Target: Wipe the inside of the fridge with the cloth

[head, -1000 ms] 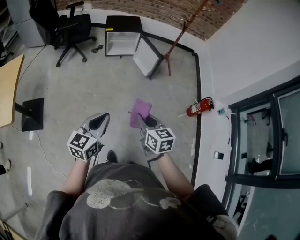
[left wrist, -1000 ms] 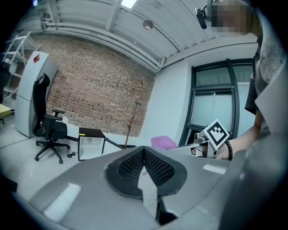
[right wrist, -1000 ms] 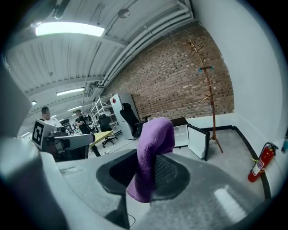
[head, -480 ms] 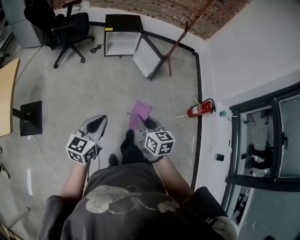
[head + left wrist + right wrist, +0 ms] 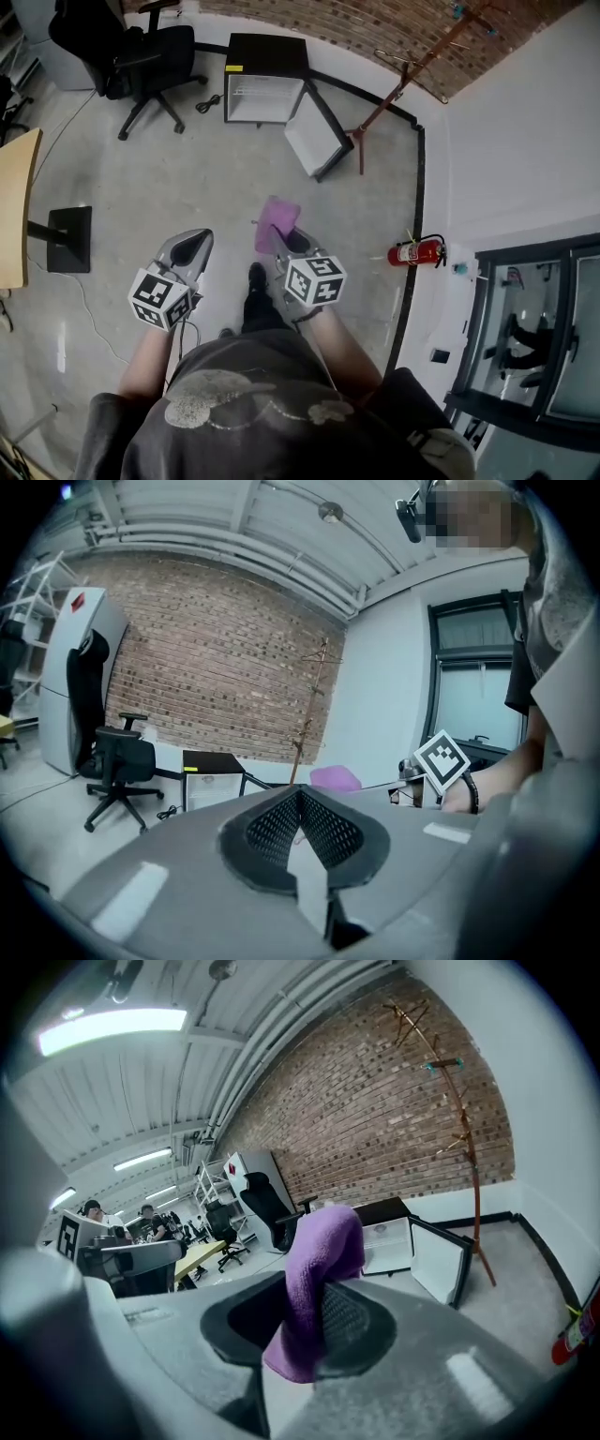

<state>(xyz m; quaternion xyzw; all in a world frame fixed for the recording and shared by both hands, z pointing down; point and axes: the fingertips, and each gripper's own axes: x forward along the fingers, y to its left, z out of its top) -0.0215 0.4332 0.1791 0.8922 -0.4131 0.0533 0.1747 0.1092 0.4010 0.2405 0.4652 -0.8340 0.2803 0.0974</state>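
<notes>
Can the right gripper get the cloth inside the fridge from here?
Probably not yet: the fridge stands open and the floor between is bare, but it is far ahead of the right gripper holding the cloth.

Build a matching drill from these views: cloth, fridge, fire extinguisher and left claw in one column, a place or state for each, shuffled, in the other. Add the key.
Column one
1. purple cloth
2. fridge
3. fire extinguisher
4. left claw

Column two
A. red, at the foot of the white wall
B. shut, nothing between its jaws
C. by the brick wall, door swung open
D. pinched in the right claw

Pairs: 1-D, 2-C, 3-A, 4-B
</notes>
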